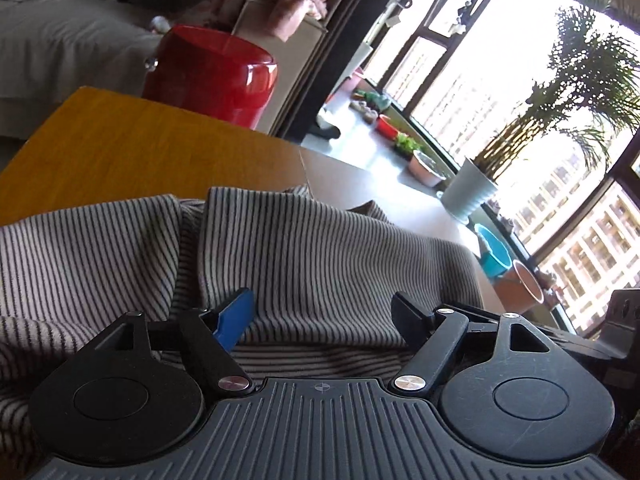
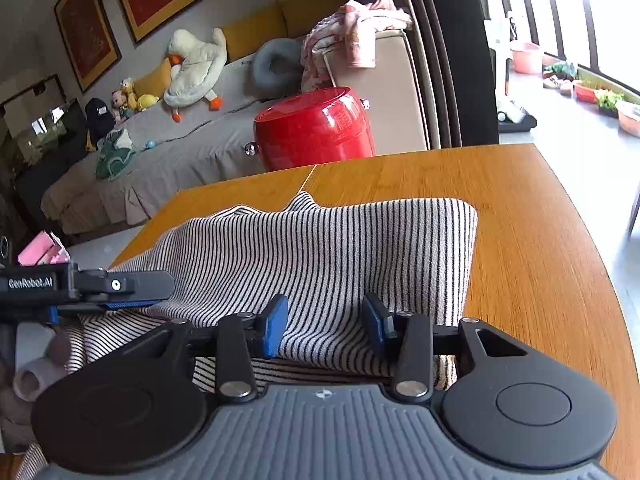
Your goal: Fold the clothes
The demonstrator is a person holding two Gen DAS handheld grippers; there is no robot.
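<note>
Garment [image 2: 320, 248] on table [image 2: 540, 240]

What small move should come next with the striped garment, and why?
Probably lift both grippers clear. The right gripper and left gripper stand open over the striped garment, which already lies doubled over on the wooden table.

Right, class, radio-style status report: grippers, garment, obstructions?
Left gripper open, right gripper open, both over cloth. Striped garment partly folded on wooden table. Nothing obstructing.
</note>
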